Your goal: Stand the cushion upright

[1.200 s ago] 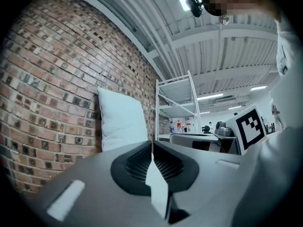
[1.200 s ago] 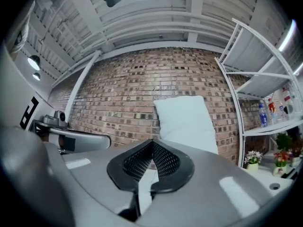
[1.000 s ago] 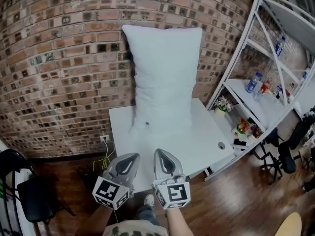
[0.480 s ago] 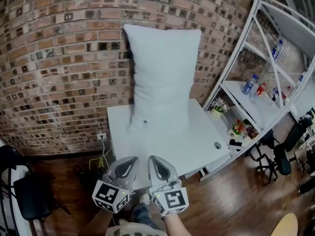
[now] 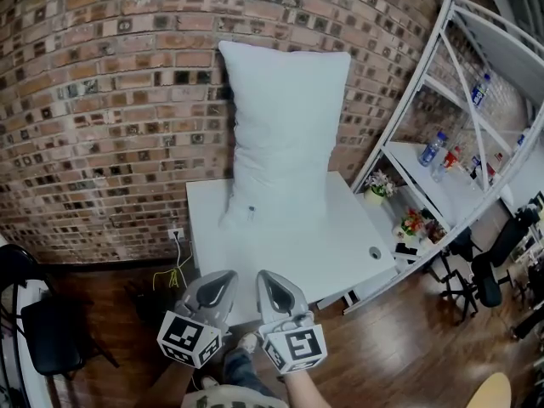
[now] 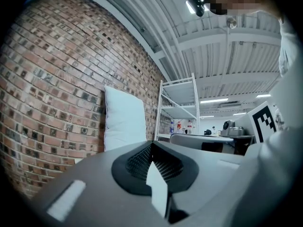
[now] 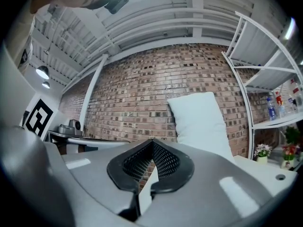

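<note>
Since the cushion [image 5: 285,134] already stands on its short end at the back of the white counter [image 5: 340,253], flat against the brick wall [image 5: 110,100], the head view reads as task likely done. The wall props it, so it needs no hold. Left tool [image 5: 219,280] and right tool [image 5: 274,282] hang side by side off the counter's near edge, well apart from the cushion, both closed and empty. Bare counter lies in front of the cushion and to its right, so there is room to go back in if it slumps. White shelf rack [image 5: 459,100] crowds the counter's right edge, so it is tight there. Black chair [image 5: 51,334] sits low left, well apart.

Left gripper view: jaws together, nothing between. The cushion is beyond, upright on the wall, with the rack just past it. Open air between tool and cushion.

Right gripper view: jaws meet at the tips, nothing gripped. The cushion is upright and leans slightly into the brick, judged stable. The counter's edge shows at right, with a small flower pot [image 7: 261,151] on the rack's low shelf near it. That is the side to avoid.
</note>
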Available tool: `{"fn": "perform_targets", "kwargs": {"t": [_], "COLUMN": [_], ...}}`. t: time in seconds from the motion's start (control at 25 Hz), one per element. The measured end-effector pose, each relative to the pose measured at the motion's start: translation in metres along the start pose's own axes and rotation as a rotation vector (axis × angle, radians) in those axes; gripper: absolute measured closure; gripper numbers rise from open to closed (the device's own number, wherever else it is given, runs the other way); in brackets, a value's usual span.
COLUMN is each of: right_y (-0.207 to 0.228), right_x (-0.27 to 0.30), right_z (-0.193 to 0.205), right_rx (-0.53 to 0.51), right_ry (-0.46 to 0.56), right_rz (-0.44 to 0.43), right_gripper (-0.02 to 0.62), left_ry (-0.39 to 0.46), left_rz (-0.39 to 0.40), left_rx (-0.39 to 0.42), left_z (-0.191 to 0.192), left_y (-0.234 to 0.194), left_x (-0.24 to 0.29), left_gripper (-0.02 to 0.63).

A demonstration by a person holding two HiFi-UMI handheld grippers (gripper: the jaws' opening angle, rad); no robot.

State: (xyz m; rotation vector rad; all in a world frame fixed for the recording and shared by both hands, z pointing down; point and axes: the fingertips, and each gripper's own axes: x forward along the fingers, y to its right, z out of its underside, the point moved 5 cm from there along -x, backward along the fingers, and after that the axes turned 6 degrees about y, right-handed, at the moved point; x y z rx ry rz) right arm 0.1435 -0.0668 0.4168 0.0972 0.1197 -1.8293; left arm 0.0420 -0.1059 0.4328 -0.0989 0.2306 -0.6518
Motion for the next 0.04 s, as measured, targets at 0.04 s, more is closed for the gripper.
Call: {"fn": "perform_targets", "kwargs": {"t": [0.04], "right_y": [-0.0003], "right_x": [-0.0007], "right_z": [0.0001], "right_rx": [-0.001], "right_ry": [-0.001], "right_rz": [0.000], "right_gripper": [0.595], "left_ry": [-0.001], "left_rz": [0.001], "left_rx": [-0.001], "left_z": [0.0005], "left_y": [0.0009], "left_x": [-0.0004], "left_gripper": [0.606]}}
